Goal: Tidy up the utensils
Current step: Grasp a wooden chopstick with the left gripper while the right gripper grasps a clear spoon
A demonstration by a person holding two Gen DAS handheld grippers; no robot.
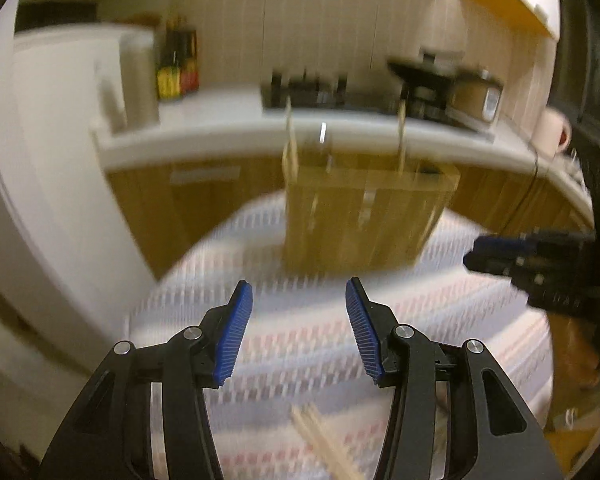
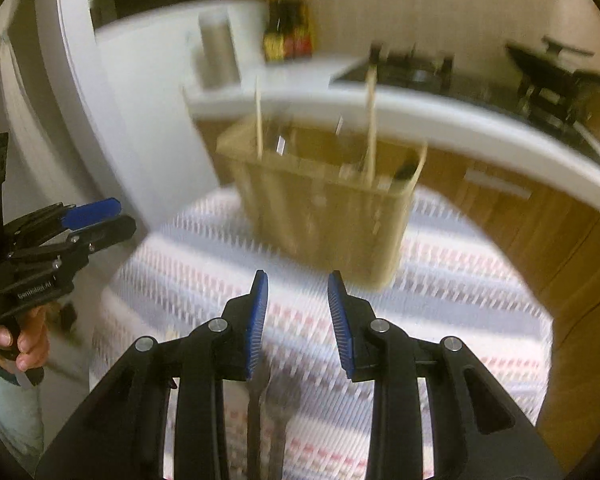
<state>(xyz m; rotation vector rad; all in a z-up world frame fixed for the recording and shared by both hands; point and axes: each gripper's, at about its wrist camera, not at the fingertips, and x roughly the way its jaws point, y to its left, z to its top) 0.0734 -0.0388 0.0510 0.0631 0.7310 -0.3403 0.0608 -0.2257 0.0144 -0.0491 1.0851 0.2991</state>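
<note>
A clear amber utensil holder [image 1: 364, 216] stands on the far part of a round table with a striped cloth [image 1: 300, 344]; it also shows in the right wrist view [image 2: 332, 216]. Wooden chopsticks [image 1: 290, 140] and a metal utensil stick up from it. My left gripper [image 1: 299, 292] is open and empty above the cloth, short of the holder. A pair of wooden chopsticks [image 1: 324, 444] lies on the cloth below it. My right gripper [image 2: 297, 284] is open and empty; a metal fork and another utensil [image 2: 276, 408] lie on the cloth under it. Both views are blurred.
A white kitchen counter [image 1: 228, 136] with wooden cabinets runs behind the table, carrying a stove [image 1: 304, 88], bottles [image 1: 178, 68] and a pan. A white fridge [image 1: 60, 152] stands at left. The right gripper shows at the right edge [image 1: 532, 260]; the left gripper shows at left [image 2: 52, 248].
</note>
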